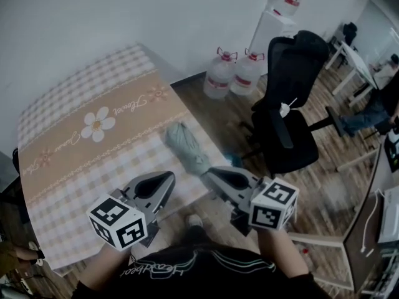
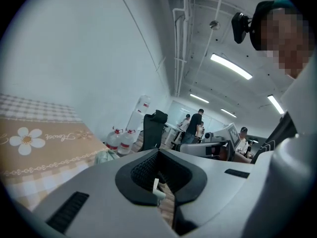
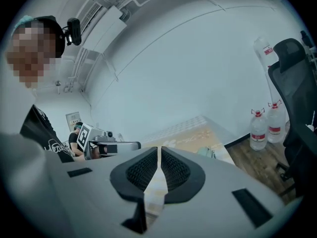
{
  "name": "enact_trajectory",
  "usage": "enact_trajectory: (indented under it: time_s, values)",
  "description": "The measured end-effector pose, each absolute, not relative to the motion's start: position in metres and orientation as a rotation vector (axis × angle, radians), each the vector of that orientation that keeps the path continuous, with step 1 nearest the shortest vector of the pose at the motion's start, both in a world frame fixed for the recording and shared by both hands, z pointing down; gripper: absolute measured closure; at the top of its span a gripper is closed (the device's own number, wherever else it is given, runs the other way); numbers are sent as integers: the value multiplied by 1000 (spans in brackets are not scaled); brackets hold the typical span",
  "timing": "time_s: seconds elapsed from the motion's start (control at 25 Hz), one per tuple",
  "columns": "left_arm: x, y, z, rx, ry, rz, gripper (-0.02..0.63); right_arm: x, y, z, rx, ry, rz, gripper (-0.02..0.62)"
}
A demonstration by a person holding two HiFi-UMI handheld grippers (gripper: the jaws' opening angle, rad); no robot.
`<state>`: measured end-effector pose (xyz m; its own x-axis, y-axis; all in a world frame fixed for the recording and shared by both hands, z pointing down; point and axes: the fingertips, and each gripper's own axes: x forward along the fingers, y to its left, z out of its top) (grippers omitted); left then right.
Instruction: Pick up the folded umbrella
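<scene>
The folded umbrella [image 1: 187,145], pale green, lies on the checked tablecloth with a flower print [image 1: 93,142], close to the table's right edge. In the head view my left gripper [image 1: 169,177] hangs over the near part of the table, just short and left of the umbrella's near end. My right gripper [image 1: 208,171] sits right beside that near end. Both have their jaws together with nothing between them. The left gripper view shows the umbrella [image 2: 104,156] past the shut jaws [image 2: 158,153]. In the right gripper view the umbrella [image 3: 205,152] lies to the right of the jaws [image 3: 159,150].
A black office chair [image 1: 290,104] stands on the wooden floor to the right of the table. Two large water bottles [image 1: 219,76] stand by the wall behind it. Desks and seated people fill the far right [image 1: 374,98].
</scene>
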<state>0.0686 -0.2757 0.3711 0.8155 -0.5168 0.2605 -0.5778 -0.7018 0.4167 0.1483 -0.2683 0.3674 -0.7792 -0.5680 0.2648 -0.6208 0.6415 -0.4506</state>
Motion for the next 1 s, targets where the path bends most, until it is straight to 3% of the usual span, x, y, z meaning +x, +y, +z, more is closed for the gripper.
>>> enact_trajectory:
  time_s: [0.2, 0.68, 1.0]
  values:
    - [63, -296, 391, 2457, -858, 178, 611, 153, -299, 395, 979, -2700, 825, 562]
    - [26, -330, 427, 2358, -973, 199, 611, 144, -362, 479, 964, -2472, 800, 317]
    - [-7, -342, 448, 2283, -1091, 211, 611, 144, -394, 550, 974, -2276, 774, 278]
